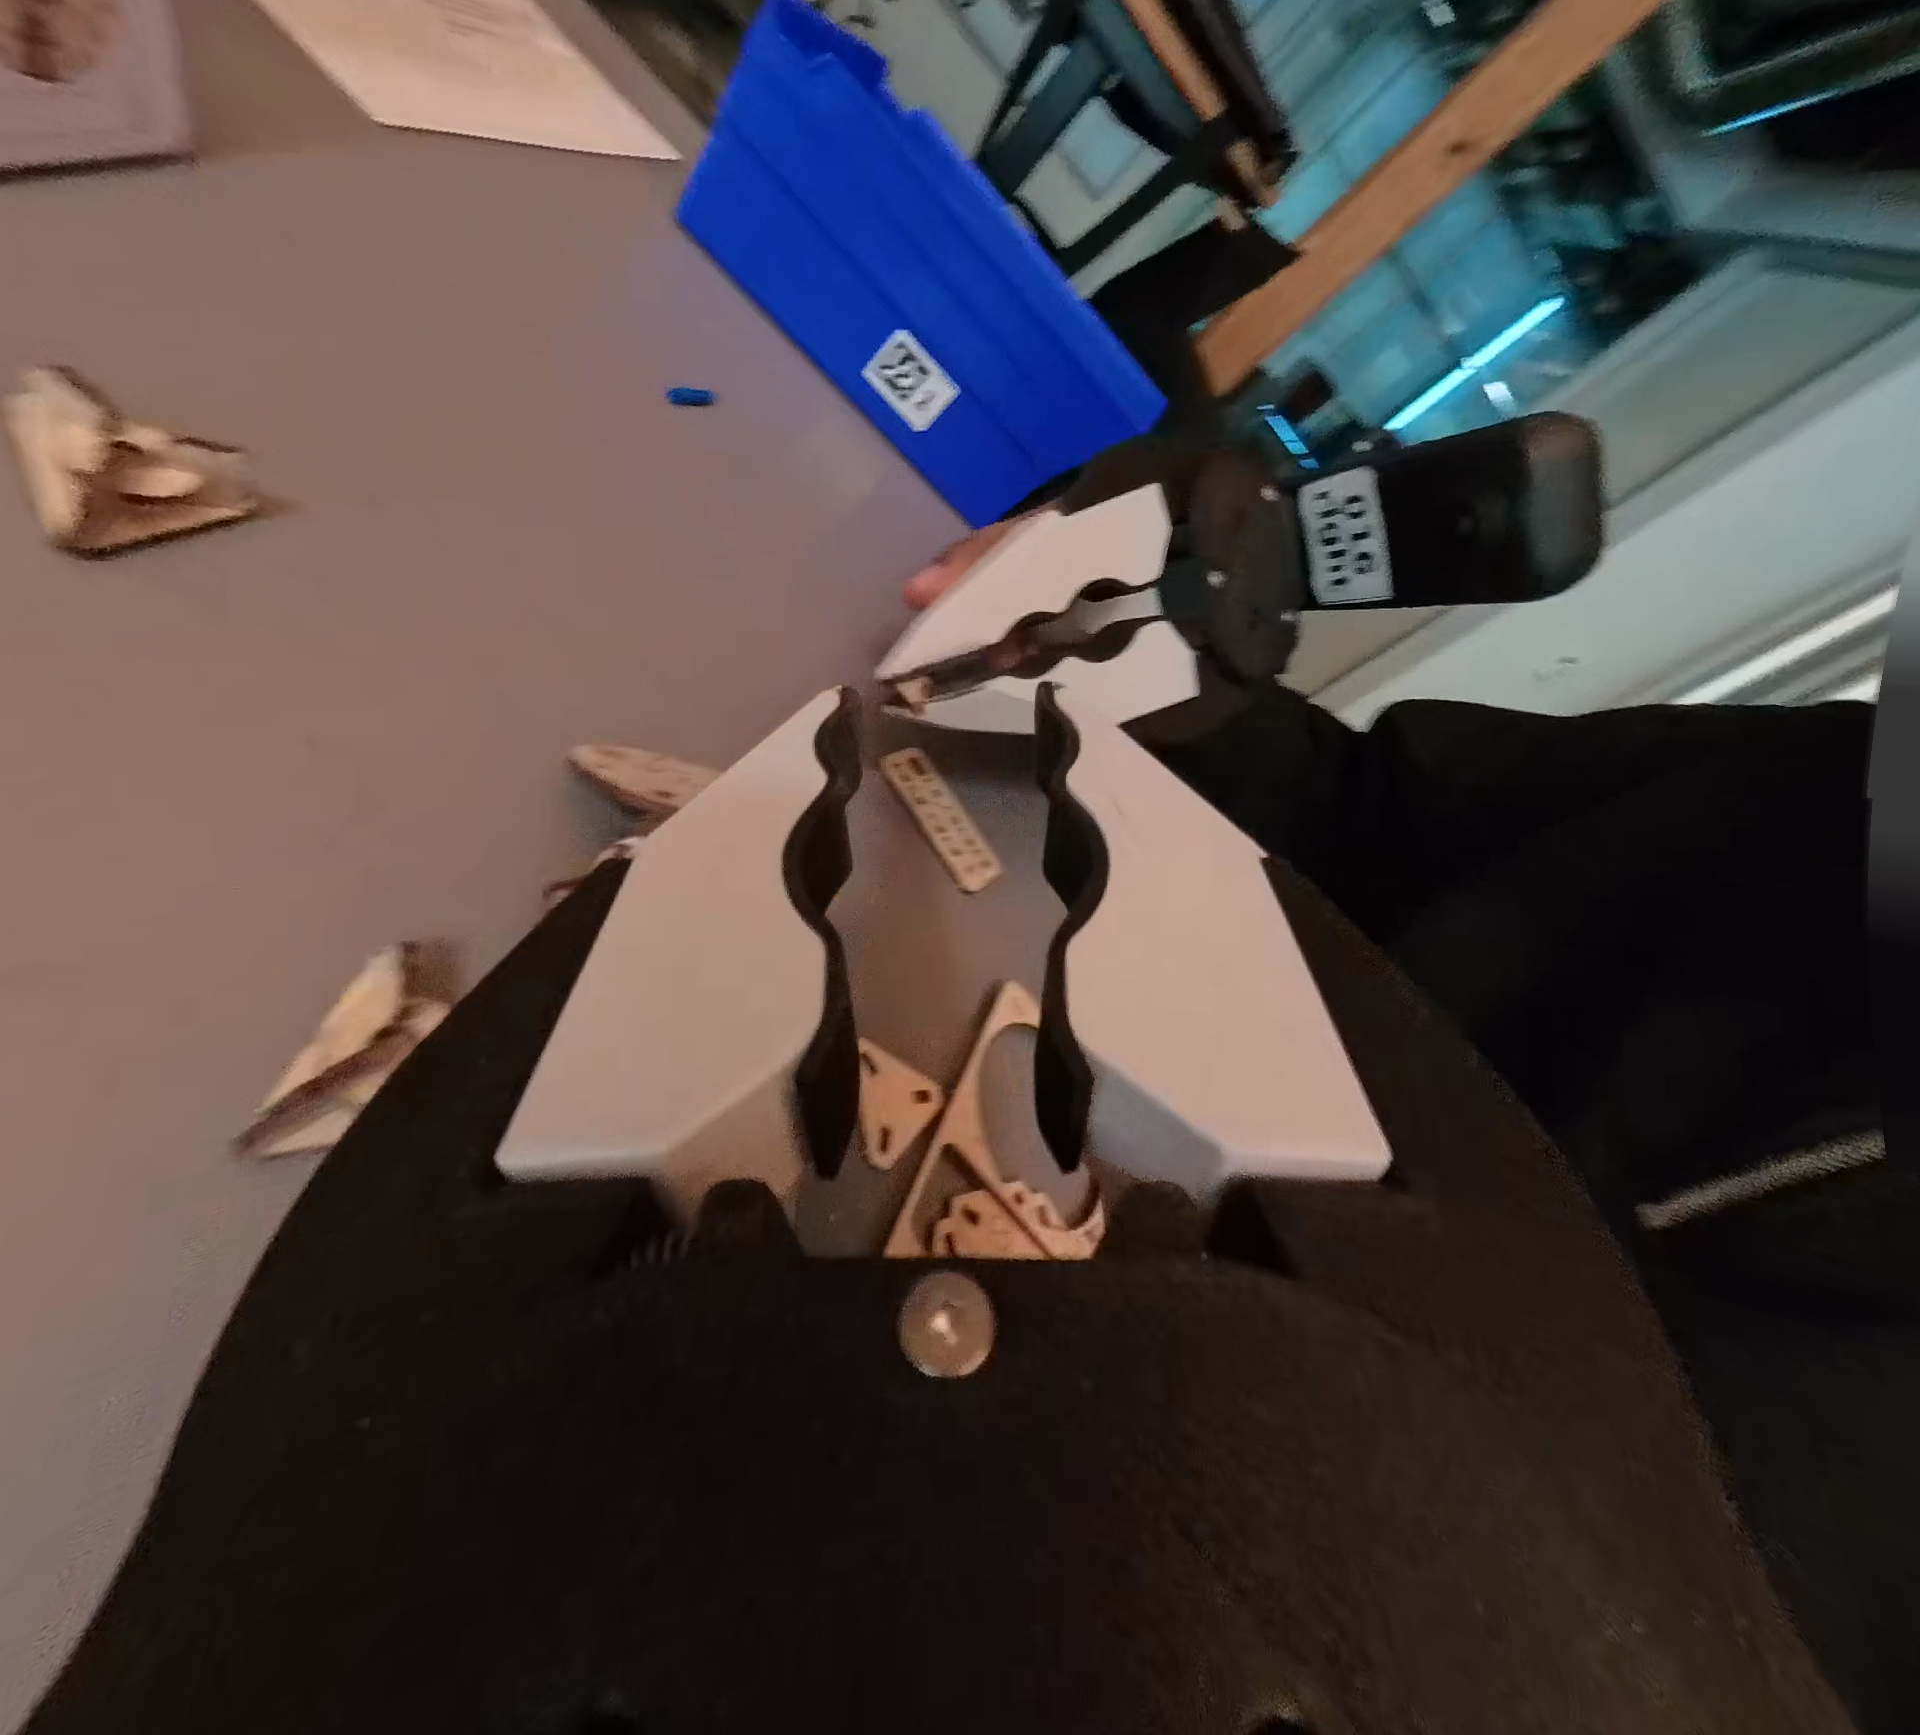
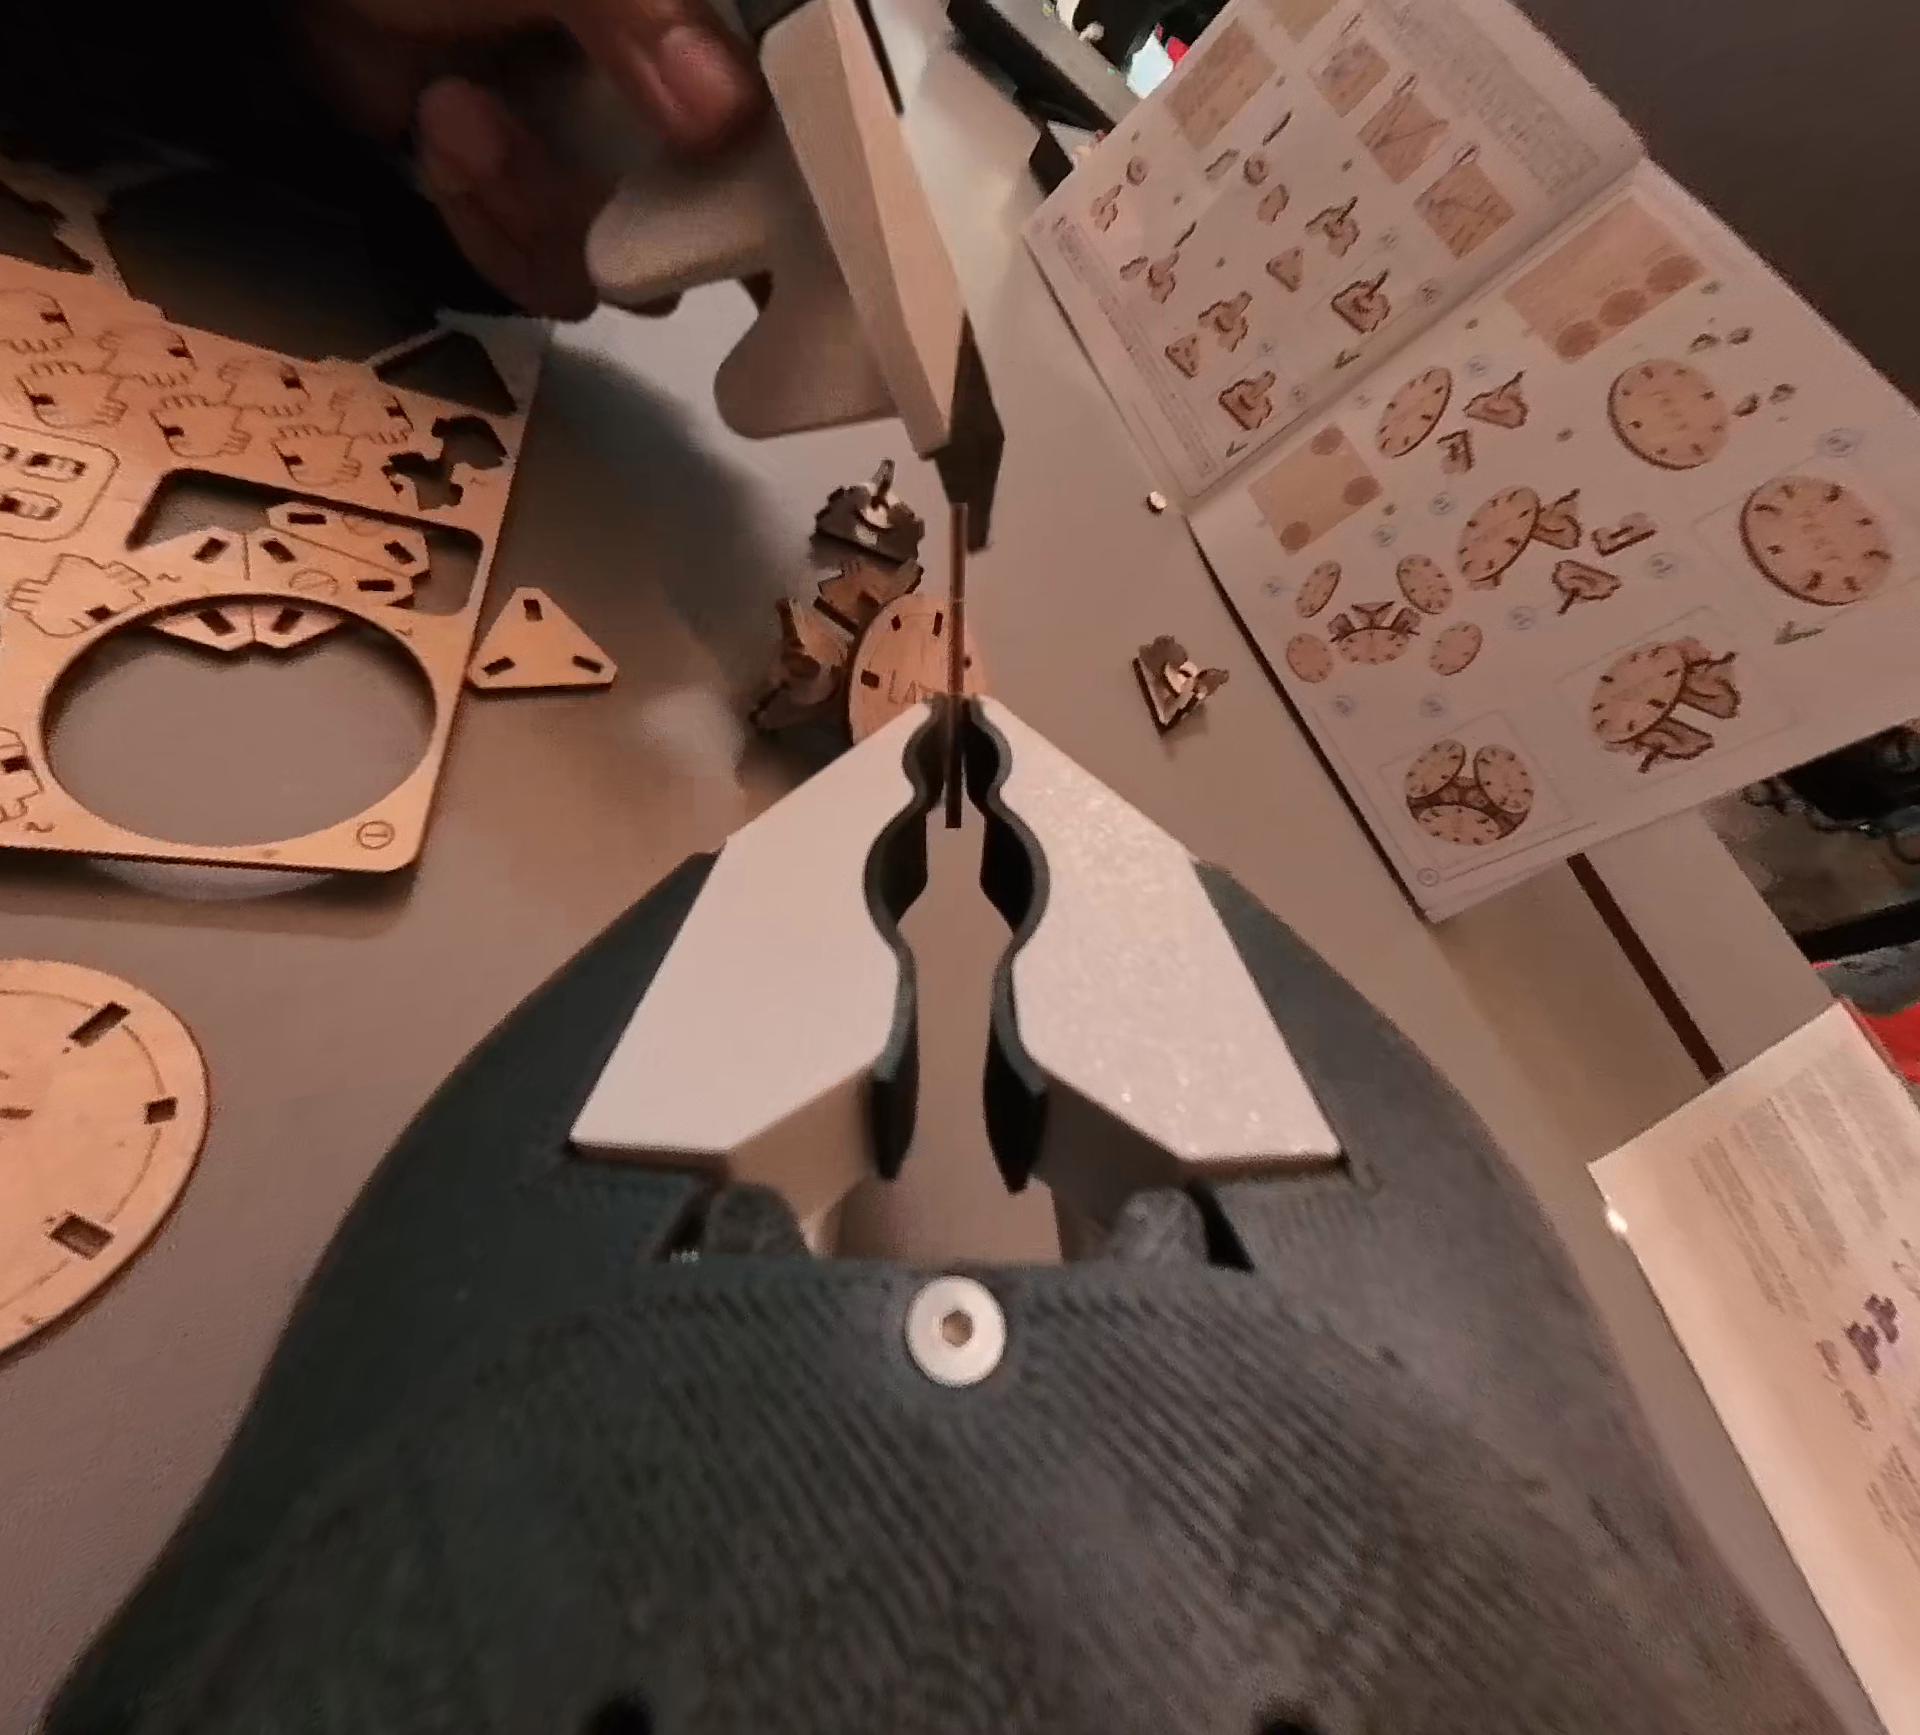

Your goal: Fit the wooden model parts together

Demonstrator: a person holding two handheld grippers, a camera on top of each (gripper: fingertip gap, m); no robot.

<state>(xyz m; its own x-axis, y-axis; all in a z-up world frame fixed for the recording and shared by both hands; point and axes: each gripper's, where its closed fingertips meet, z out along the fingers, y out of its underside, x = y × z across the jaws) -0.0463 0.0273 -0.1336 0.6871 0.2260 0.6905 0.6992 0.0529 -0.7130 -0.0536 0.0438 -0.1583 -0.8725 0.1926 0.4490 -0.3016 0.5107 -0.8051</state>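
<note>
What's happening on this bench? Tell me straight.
A person holds a two-finger gripper in each hand over a grey table strewn with laser-cut wooden kit parts. The right gripper is clamped on a thin wooden piece, seen edge-on. The left gripper stands open just beside it, holding nothing, above a small slotted wooden strip. Nearby lie a punched-out wooden sheet, a wooden disc, an open instruction booklet and a blue bin.

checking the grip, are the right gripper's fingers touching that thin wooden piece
Touching. The right wrist view shows the fingers shut on the edge-on thin wooden piece, with no gap at the tips.
</note>
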